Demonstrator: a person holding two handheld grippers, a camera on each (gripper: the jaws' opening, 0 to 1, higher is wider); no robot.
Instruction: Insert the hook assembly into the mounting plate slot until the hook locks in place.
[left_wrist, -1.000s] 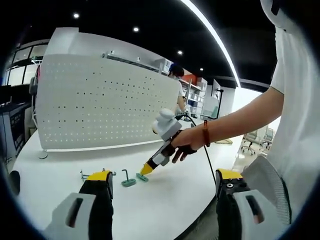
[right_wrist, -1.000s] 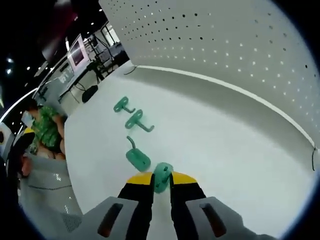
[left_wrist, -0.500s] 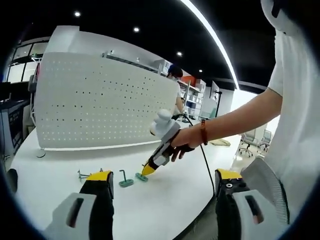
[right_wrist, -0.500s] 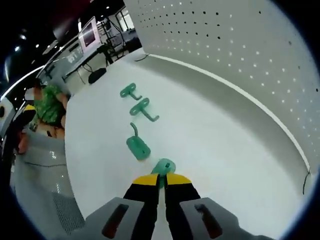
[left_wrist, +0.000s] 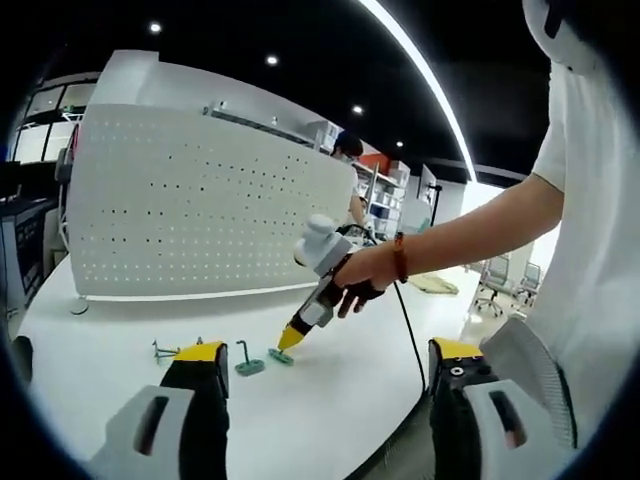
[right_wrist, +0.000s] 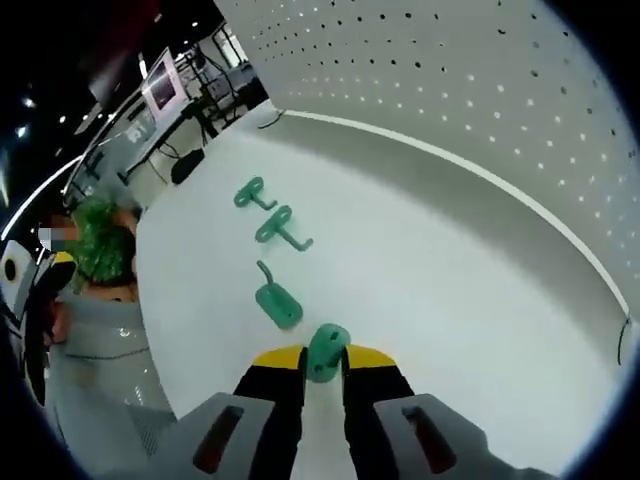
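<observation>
Grasping comes first: the right gripper has its jaws clenched on a green hook low on the table, well short of the pegboard. Next: lift it toward a slot. The left gripper hangs released.

My left gripper view is looking across the table from afar; my right is hovering close over shared hooks.

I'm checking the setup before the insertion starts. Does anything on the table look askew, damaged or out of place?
Nothing stands out. Four green hooks lie in a loose row on the white table, none visibly broken. The right hand-held gripper has its jaws around the nearest hook. The pegboard stands upright behind them.
</observation>
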